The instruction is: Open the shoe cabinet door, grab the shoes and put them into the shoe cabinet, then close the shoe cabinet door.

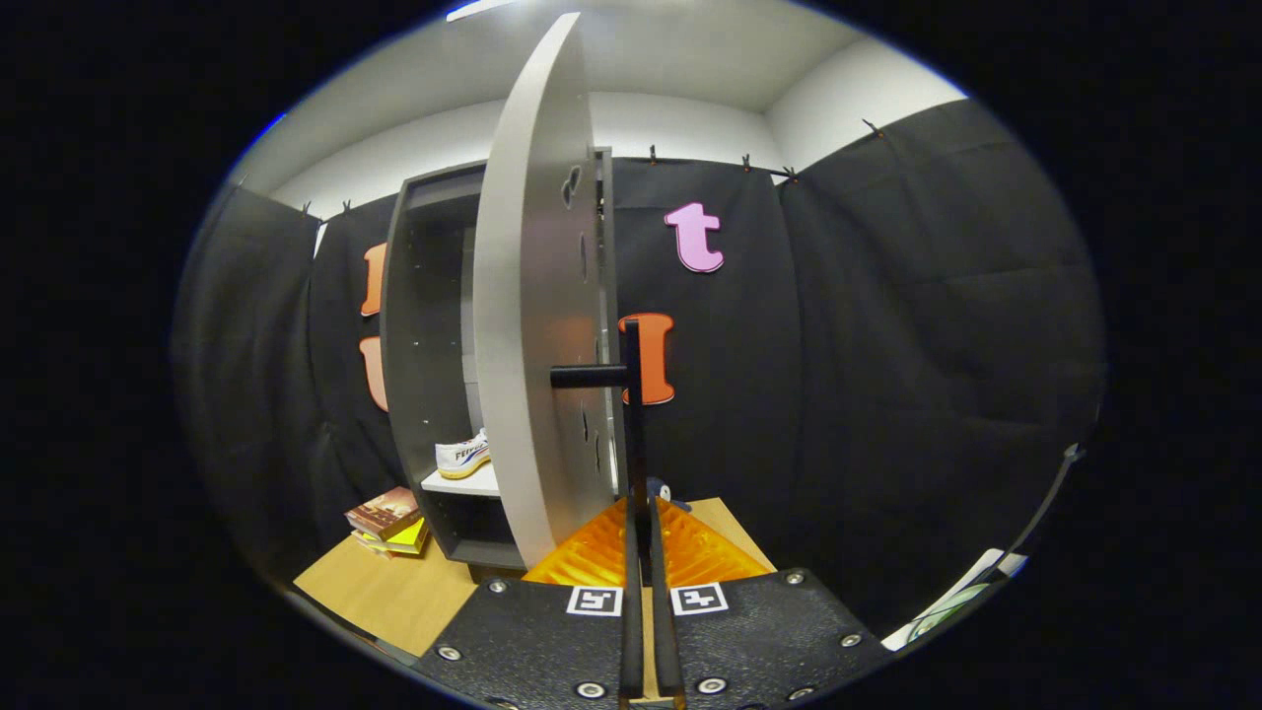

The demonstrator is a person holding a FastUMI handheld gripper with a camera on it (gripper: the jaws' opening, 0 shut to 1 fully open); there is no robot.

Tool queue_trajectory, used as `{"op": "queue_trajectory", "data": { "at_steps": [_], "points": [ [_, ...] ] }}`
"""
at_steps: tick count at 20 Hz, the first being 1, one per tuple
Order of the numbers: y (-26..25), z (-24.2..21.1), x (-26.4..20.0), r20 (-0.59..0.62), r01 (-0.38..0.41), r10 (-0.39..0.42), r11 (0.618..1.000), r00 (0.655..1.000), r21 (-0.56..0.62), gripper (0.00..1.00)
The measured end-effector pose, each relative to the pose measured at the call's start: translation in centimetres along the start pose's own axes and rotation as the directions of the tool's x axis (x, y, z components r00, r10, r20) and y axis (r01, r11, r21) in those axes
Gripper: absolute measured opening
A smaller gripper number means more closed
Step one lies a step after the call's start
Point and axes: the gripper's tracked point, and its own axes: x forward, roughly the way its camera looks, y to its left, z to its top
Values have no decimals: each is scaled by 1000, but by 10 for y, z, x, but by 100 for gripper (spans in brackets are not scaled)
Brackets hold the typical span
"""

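The cabinet door (537, 296) stands swung out from the shoe cabinet (434, 355), seen nearly edge-on, and serves as the landmark for everything else. On the door's outer face a dark bar handle (631, 394) stands off on a short stub, running upright, and the tongs (646, 537) have closed around the lower stretch of that bar, both fingers pressed close against it with almost no gap between them. Behind the door, inside the cabinet, a white shoe (463, 456) with a yellowish sole rests on a pale shelf (463, 483), so the stowing part of the job looks done and the closing of the door appears to be the step in hand. The door is a rigid flat panel, probably light board, which should swing freely on its hinges without flexing; the handle is thin, hard and smooth, so a pinch on it could slip along the bar or twist unless the pull stays square to the door. Holding the bar close to its stub would likely give the firmest purchase. To the far side of the cabinet from the door, a small stack of books (389, 521) lies on the wooden counter (394, 592).
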Motion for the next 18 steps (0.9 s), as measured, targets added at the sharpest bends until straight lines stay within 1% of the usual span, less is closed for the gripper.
{"op": "queue_trajectory", "data": {
  "at_steps": [2, 5, 7, 9, 10, 11, 13, 15, 16, 17, 18],
  "points": [
    [-7, 1, -2, 12, 59, -59, 998, 998, -10, 5],
    [-13, 5, -1, 32, 141, -139, 988, 990, -57, 9],
    [-11, 8, -3, 45, 161, -158, 984, 986, -77, 11],
    [-6, 7, -7, 52, 146, -142, 983, 989, -107, 15],
    [-9, 8, -9, 58, 168, -161, 976, 985, -142, 17],
    [-2, 5, -14, 52, 144, -137, 974, 989, -177, 19],
    [14, -7, -15, 1, 57, -58, 975, 998, -214, 19],
    [33, -16, -26, -27, 3, -10, 974, 1000, -228, 23],
    [46, -21, -26, -40, -40, 32, 974, 999, -222, 27],
    [54, -26, -26, -53, -67, 57, 974, 997, -216, 29],
    [62, -31, -24, -67, -85, 73, 974, 995, -210, 35]
  ]
}}
